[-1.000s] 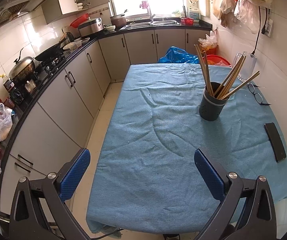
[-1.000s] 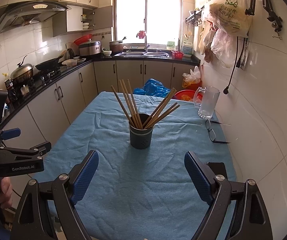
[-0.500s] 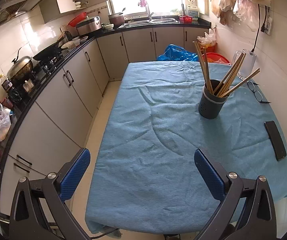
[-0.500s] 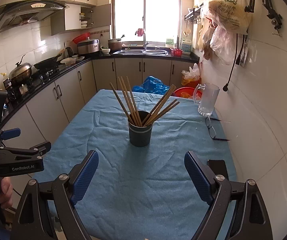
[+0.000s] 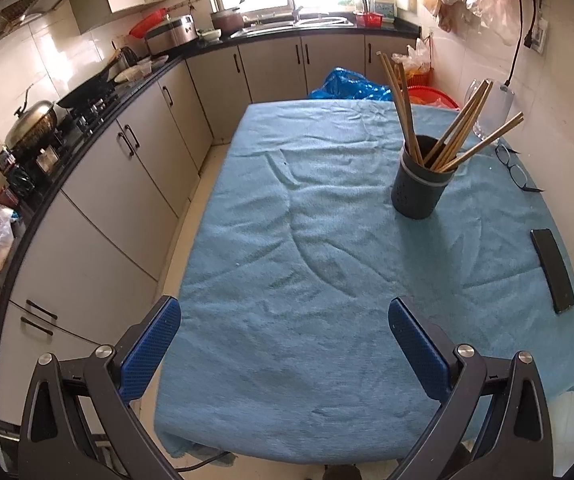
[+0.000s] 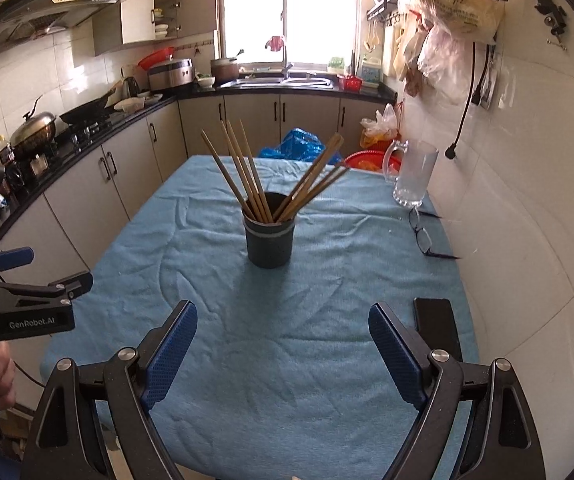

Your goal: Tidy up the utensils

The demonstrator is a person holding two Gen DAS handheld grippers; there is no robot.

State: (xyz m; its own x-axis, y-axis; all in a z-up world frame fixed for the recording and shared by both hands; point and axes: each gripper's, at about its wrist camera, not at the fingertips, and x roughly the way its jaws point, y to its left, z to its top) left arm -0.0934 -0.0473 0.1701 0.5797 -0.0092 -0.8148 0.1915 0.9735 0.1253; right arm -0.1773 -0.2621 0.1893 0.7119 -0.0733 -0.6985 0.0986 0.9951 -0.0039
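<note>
Here the left tongs (image 5: 284,348) stand spread wide, their two blue pads far apart with nothing between them but the blue cloth below. They grip nothing and touch nothing, hanging above the near left part of the desk (image 5: 295,360). The right tongs (image 6: 283,350) are likewise parted wide and empty, poised over the near edge of the cloth with bare fabric showing in the gap. In the right wrist view the left tongs also appear from the side at the far left, a black frame marked with white lettering, held from below by a person's hand (image 6: 1,376).

Straight ahead of the right tongs, well apart from them, a dark round holder (image 6: 269,242) stands upright near the middle of the desk. A bundle of wooden chopsticks (image 6: 247,176) sits in it, fanned out, some leaning left and some leaning right. From the left wrist view the same holder (image 5: 421,188) lies ahead and to the right of the left tongs.

Beyond the holder, along the tiled wall on the right, a clear glass mug (image 6: 413,176) stands at the far corner of the desk, with a pair of glasses (image 6: 423,232) lying just in front of it. Nearer, a black phone (image 6: 435,320) lies flat by the wall edge, close to the right tongs' right-hand pad. Past the desk, cabinets and a sink counter run under a bright window.
</note>
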